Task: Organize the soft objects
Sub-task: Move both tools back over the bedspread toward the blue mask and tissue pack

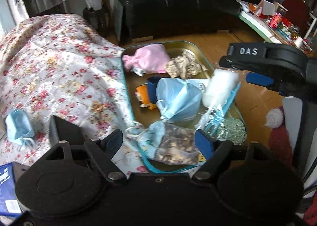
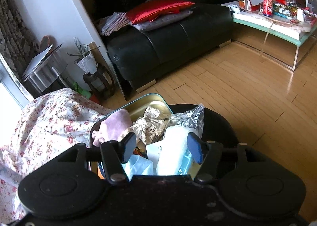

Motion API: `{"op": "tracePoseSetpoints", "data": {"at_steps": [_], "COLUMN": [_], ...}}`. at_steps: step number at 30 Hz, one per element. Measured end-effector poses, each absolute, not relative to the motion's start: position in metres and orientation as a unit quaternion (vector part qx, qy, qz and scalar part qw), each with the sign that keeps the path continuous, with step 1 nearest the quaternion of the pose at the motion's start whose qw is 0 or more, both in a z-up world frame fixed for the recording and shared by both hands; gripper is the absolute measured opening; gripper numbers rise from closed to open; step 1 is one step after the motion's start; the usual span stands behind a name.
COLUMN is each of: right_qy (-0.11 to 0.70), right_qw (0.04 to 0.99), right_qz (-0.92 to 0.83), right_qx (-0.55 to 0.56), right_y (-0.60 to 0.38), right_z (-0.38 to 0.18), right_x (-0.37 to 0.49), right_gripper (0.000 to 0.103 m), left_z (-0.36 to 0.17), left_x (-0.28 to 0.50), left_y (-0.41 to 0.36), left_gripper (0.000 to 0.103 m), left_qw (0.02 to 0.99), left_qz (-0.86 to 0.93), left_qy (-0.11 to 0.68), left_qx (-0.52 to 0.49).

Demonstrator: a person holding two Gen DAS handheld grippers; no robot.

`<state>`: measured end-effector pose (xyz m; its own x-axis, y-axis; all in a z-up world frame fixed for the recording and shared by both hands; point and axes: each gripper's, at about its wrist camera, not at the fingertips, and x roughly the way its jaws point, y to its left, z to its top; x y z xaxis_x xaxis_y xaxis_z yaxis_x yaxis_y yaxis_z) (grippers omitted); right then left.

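Both claws gape — left gripper (image 1: 159, 139) low over the tray (image 1: 126, 87), right gripper (image 1: 240, 66) seemingly above it.

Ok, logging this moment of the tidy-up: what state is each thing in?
Left gripper: open, empty.
Right gripper: open, over the tray.
Tray: filled with soft items.
Blue mask: crumpled, in tray.
Pink pouch: tied, in tray.
Small blue pouch: outside tray, on floral cloth.

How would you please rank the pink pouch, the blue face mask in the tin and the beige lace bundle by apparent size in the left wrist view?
1. Blue face mask
2. Pink pouch, close to the mask and farther away, so unsure
3. Beige lace bundle
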<state>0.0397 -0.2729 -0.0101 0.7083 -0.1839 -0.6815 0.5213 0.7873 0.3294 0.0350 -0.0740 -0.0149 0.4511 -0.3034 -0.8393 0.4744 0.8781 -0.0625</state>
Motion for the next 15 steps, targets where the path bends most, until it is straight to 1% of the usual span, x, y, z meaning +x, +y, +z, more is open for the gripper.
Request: {"op": "tracePoseSetpoints", "data": {"at_steps": [2, 4, 8, 10, 11, 13, 15], "right_qy": [0.326, 0.324, 0.316, 0.312, 0.311, 0.309, 0.308], "right_qw": [0.89, 0.894, 0.905, 0.91, 0.913, 0.918, 0.922], "right_qz": [-0.196, -0.19, -0.172, -0.161, -0.159, -0.156, -0.151], "right_qx": [0.252, 0.245, 0.227, 0.218, 0.212, 0.195, 0.177], "right_y": [-0.271, -0.268, -0.258, -0.253, -0.249, -0.242, -0.233], "right_z": [-0.009, -0.007, -0.002, 0.0, 0.001, 0.003, 0.005], "right_x": [0.039, 0.038, 0.034, 0.033, 0.032, 0.03, 0.028], "right_gripper": [0.061, 0.069, 0.077, 0.084, 0.086, 0.093, 0.095], "left_z": [-0.013, -0.011, -0.008, -0.007, -0.006, -0.005, -0.003], "left_x": [0.034, 0.032, 0.027, 0.023, 0.021, 0.018, 0.013], "left_y": [-0.068, -0.061, -0.047, -0.039, -0.035, -0.026, -0.017], "left_gripper": [0.075, 0.075, 0.076, 0.076, 0.076, 0.076, 0.076], "left_qw": [0.851, 0.853, 0.857, 0.859, 0.86, 0.861, 0.863], "left_qz": [-0.22, -0.212, -0.197, -0.189, -0.186, -0.177, -0.17], "left_qy": [0.469, 0.469, 0.469, 0.469, 0.469, 0.47, 0.47], "left_qx": [0.089, 0.087, 0.083, 0.08, 0.079, 0.077, 0.075]}}
